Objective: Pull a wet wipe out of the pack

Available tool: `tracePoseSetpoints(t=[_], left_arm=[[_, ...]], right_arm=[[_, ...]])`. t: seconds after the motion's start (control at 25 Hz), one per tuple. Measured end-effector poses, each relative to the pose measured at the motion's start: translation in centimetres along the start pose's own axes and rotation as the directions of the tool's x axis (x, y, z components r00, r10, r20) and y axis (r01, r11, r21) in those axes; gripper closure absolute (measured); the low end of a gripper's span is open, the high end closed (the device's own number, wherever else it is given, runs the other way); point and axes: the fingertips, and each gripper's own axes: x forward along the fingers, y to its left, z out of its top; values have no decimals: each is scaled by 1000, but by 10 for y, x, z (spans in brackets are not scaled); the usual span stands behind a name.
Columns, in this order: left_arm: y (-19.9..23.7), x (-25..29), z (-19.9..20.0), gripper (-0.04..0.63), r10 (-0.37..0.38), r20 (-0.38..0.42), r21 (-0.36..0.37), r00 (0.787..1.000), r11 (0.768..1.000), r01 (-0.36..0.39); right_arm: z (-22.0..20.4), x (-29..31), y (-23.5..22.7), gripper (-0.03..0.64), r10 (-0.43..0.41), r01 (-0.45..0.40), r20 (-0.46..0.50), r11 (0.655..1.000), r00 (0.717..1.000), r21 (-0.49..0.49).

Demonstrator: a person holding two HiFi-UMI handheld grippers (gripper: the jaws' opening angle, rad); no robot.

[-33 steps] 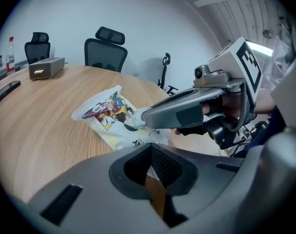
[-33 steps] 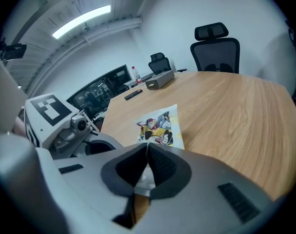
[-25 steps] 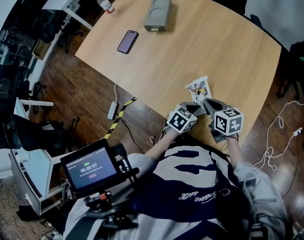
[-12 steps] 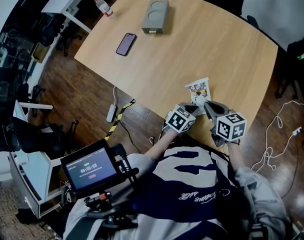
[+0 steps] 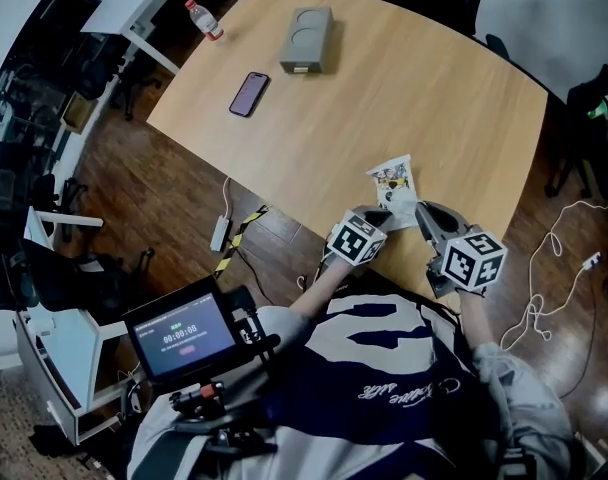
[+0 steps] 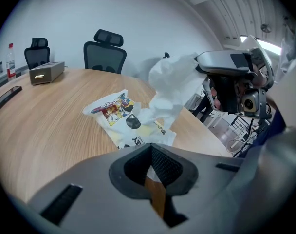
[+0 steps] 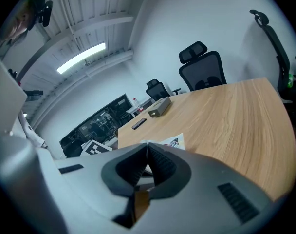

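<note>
The wet wipe pack, white with a cartoon print, lies flat near the table's front edge; it also shows in the left gripper view. My left gripper is shut on the pack's near edge. A white wipe rises crumpled out of the pack to the right gripper's fingertips. My right gripper is shut on that wipe, and a strip of white shows between its closed jaws. The pack's corner peeks over them.
Far across the wooden table lie a dark phone, a grey box and a small bottle. Office chairs stand behind the table. A screen device sits at my chest. Cables trail on the floor at right.
My right gripper has drawn back toward me and to the right, pulling the wipe up out of the pack. The left gripper has stayed on the pack's edge.
</note>
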Motion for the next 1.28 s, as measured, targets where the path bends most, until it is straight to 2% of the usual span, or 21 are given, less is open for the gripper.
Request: tracePoseSetpoints(t=[0.32,0.52,0.76,1.0,1.28], left_arm=[[-17,-31,-3,594,-19,55,-52,998,998,22],[-16,-51,-3,594,-35,134,-131,990,990,52],[-10,-79,-10,594,-1,234,-202,972,978,50],[-31,-133,-38,594,51,325,-246,944,969,32],[-59,-185,-82,594,85,384,-292,919,956,34]], right_arm=[[-9,-41,14,617,-40,38,40,999,998,33],[-18,-38,16,617,-29,27,39,998,999,51],[-29,-22,29,617,8,-9,15,999,1000,32],[-63,-38,78,617,37,-37,-6,999,999,16],[-105,-60,129,617,42,-42,9,999,999,33]])
